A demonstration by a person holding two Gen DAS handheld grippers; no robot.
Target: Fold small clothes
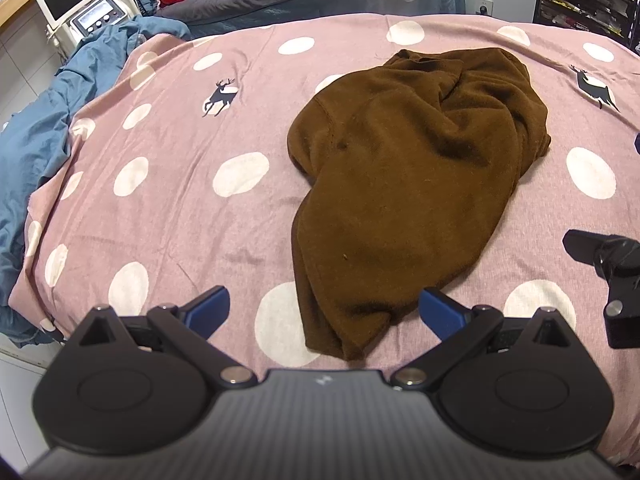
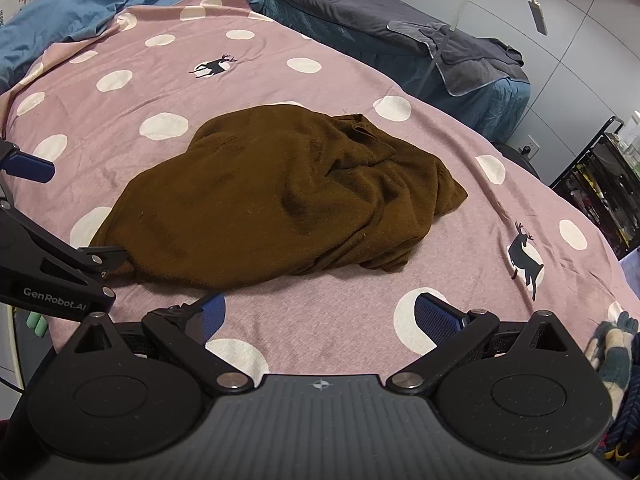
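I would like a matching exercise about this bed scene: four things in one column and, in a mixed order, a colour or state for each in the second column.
Things:
1. garment
2. bedsheet
3. left gripper
4. blanket

Descriptions:
A. blue, bunched at the edge of the bed
B. brown, lying crumpled and unfolded
C. pink with white dots and dark deer
D. open, holding nothing

Pairs: 1-B, 2-C, 3-D, 4-A

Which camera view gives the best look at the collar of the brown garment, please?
The right wrist view: the collar lies on top of the brown garment, its flap and edge distinct. In the left wrist view the collar sits at the garment's far end, showing only as a rim among folds.
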